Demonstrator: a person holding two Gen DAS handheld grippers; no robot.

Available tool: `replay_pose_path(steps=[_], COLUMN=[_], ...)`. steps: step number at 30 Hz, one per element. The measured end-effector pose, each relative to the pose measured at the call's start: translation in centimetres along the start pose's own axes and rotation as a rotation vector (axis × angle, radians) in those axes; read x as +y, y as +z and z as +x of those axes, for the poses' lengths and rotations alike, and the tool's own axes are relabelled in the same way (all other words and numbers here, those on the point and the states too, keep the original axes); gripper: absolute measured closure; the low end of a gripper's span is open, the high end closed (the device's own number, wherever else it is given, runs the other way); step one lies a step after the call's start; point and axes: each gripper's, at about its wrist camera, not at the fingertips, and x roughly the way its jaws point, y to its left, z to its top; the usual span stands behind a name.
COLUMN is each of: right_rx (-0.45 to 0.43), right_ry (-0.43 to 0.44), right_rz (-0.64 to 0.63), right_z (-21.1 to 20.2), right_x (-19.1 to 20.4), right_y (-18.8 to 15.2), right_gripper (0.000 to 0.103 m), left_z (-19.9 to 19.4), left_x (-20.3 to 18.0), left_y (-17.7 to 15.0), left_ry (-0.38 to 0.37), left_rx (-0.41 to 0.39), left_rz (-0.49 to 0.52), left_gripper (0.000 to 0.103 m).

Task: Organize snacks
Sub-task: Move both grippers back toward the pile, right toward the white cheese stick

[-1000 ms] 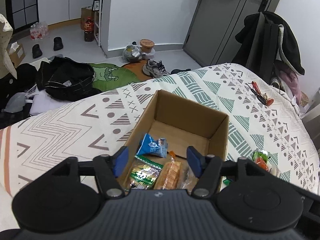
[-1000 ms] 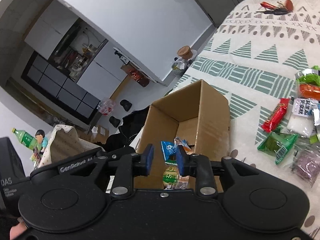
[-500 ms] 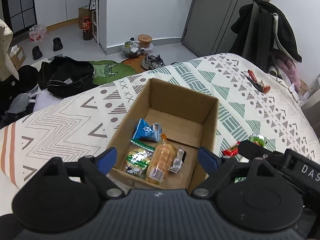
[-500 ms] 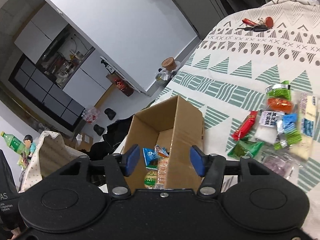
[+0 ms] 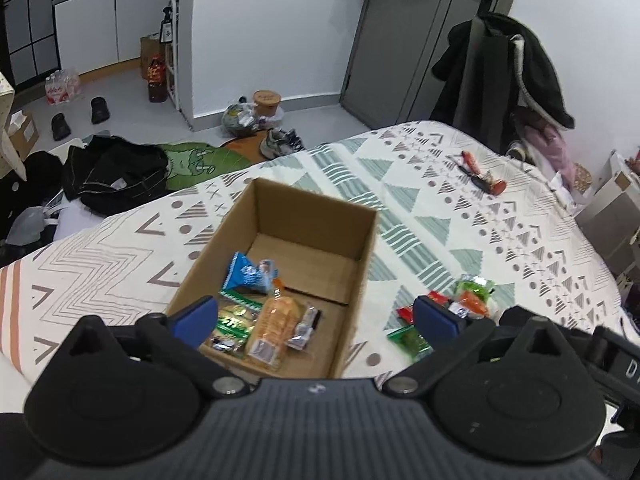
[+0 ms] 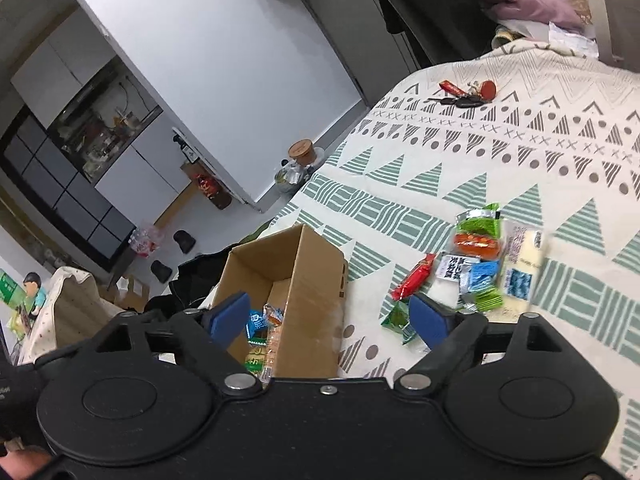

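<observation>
An open cardboard box [image 5: 312,216] [image 6: 320,276] stands on the patterned bedspread. Inside lie a blue packet [image 5: 248,272], a green packet [image 5: 234,320], an orange-wrapped bread [image 5: 274,324] and a small silver packet [image 5: 304,326]. Loose snacks [image 6: 476,264] [image 5: 460,304] lie in a heap on the cover to the right of the box, among them a red bar [image 6: 414,276]. My left gripper [image 5: 314,314] hangs above the box's near end, jaws opening wide, nothing between them. My right gripper [image 6: 328,316] hovers over the box's right wall, jaws also opening, nothing held.
A bunch of keys with red tags [image 6: 466,94] [image 5: 482,174] lies farther back on the bed. Beyond the bed's edge the floor holds black clothes [image 5: 116,172], shoes [image 5: 280,142] and bottles. A coat [image 5: 504,68] hangs by the grey door.
Both grippers pulled back and rose from the box while their jaws spread from nearly closed to wide. The snack heap came into the right wrist view.
</observation>
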Motion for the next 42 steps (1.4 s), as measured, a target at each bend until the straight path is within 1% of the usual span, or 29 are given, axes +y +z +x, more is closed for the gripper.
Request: replay_pose_path(steps=[1, 6, 12, 18, 23, 26, 28, 33, 36, 39, 42], right_rx=[-0.006, -0.032, -0.034, -0.037, -0.024, -0.007, -0.004, -0.009, 0.005, 0.019, 0.03], right_ry=[0.001, -0.021, -0.102, -0.119, -0.129, -0.134, -0.155, -0.18, -0.196, -0.206, -0.229], right_rz=[-0.011, -0.042, -0.042, -0.036, 0.021, 0.097, 0.139, 0.192, 0.213, 0.246, 0.264], right_z=[-0.4, -1.9, -2.9, -3.1, -3.0, -2.5, -2.1, -1.6, -0.8, 0.2, 1.2], right_x=[0.1, -1.0, -3.4, -5.2, -7.0, -8.7, -9.7, -11.2, -11.6, -12.4, -13.0], right_y=[0.1, 0.8, 1.3, 1.4, 1.6, 1.5, 1.5, 1.4, 1.5, 1.7, 1.9], right_gripper=[0.011, 0.009, 0.009, 0.009, 0.009, 0.009, 0.01, 0.01, 0.012, 0.02, 0.025], left_z=[-0.1, -0.5, -0.7, -0.8, -0.5, 0.0, 0.5, 2.5, 3.6, 4.9, 6.2], left_x=[-0.3, -1.7, -3.6, -5.2, -6.1, -6.6, -7.1, -7.9, -8.3, -8.7, -9.0], left_y=[0.1, 0.0, -0.3, -0.6, -0.8, -0.8, -1.0, -1.6, -2.2, -2.8, -3.2], left_ry=[-0.009, -0.033, -0.067, -0.107, -0.105, -0.112, -0.114, -0.137, -0.156, -0.166, -0.183], left_rx=[0.0, -0.009, -0.02, -0.027, -0.024, -0.041, -0.047, -0.015, 0.004, 0.019, 0.043], left_rz=[0.003, 0.01, 0.04, 0.052, 0.045, 0.054, 0.065, 0.063, 0.058, 0.056, 0.041], left_gripper=[0.0, 0.0, 0.0, 0.0, 0.0, 0.0, 0.0, 0.001, 0.003, 0.004, 0.009])
